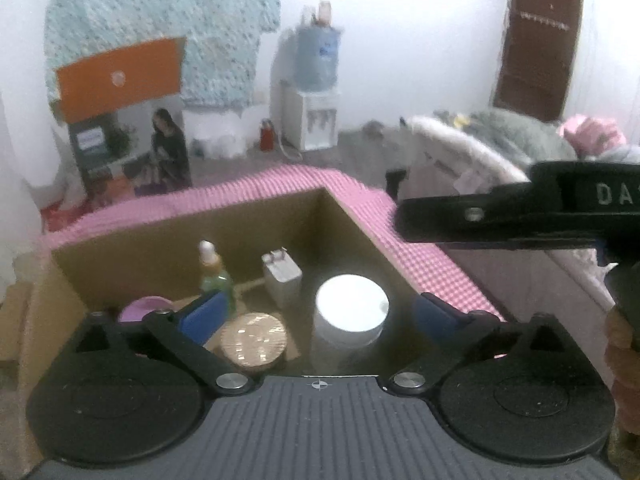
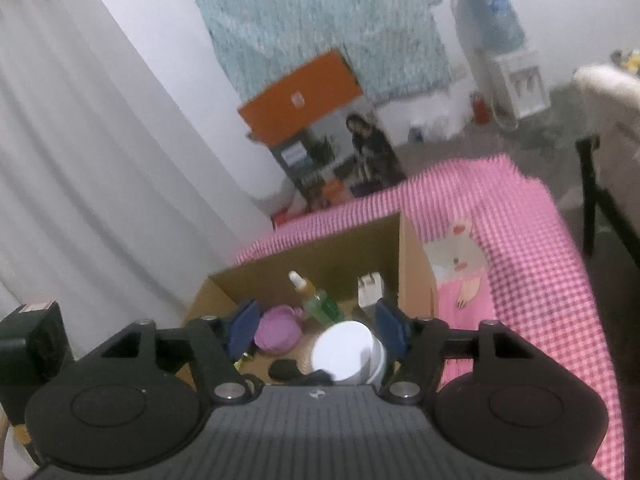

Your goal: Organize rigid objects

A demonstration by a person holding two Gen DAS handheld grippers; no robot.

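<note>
An open cardboard box point(image 1: 352, 216) point(image 2: 416, 256) sits on a pink checked tablecloth. Inside lie a white round jar point(image 1: 352, 312) point(image 2: 348, 350), a gold round tin point(image 1: 254, 338), a white charger plug point(image 1: 282, 276) point(image 2: 370, 286), a green dropper bottle point(image 1: 214, 274) point(image 2: 318, 300) and a purple lid point(image 1: 140, 308) point(image 2: 278, 332). A small black thing point(image 2: 284, 368) lies at the box's near side. My left gripper point(image 1: 318, 314) hangs above the box, jaws wide, nothing between them. My right gripper point(image 2: 318, 328) is also open over the box, empty. Its black body point(image 1: 520, 212) crosses the left wrist view at right.
The pink checked tablecloth point(image 2: 540, 264) carries a rabbit picture point(image 2: 460, 260) right of the box. Behind stand a printed carton with an orange flap point(image 1: 120, 72), a water dispenser point(image 1: 316, 92), a white curtain point(image 2: 80, 180) and a chair with bedding point(image 1: 500, 148).
</note>
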